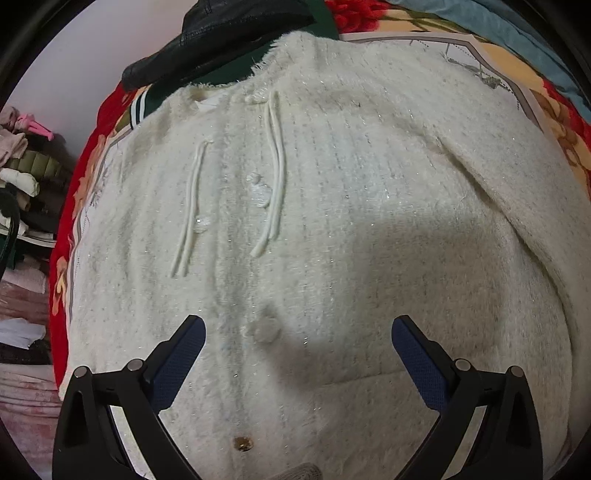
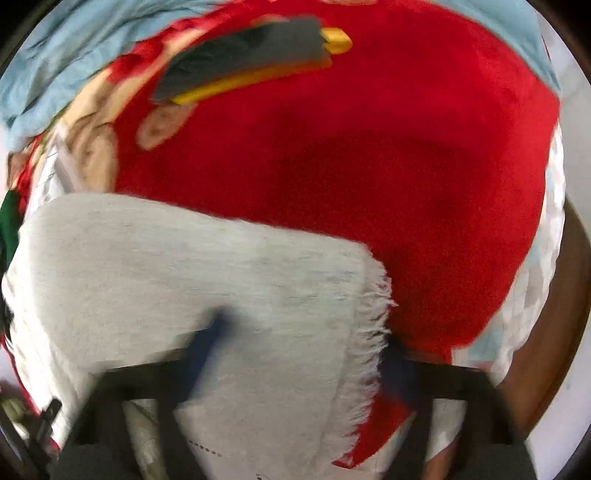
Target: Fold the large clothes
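A large fuzzy cream-white cardigan (image 1: 332, 221) lies spread flat on a red flowered blanket (image 1: 85, 155). It has two white drawstrings (image 1: 275, 173) and a brass button (image 1: 242, 443) near its front opening. My left gripper (image 1: 297, 347) is open just above the cardigan's lower middle, holding nothing. In the blurred right wrist view my right gripper (image 2: 299, 339) is open over a fringed end of the cardigan (image 2: 229, 280), one finger (image 2: 210, 332) over the cloth and the other at its frayed edge. The cloth lies between the fingers, not pinched.
A black leather jacket (image 1: 221, 33) and a green garment (image 1: 221, 74) lie beyond the cardigan's collar. Stacked clothes (image 1: 22, 166) stand off the bed at left. A grey and yellow folded item (image 2: 251, 55) lies on the red blanket (image 2: 388, 166). Pale blue bedding (image 2: 74, 55) lies behind.
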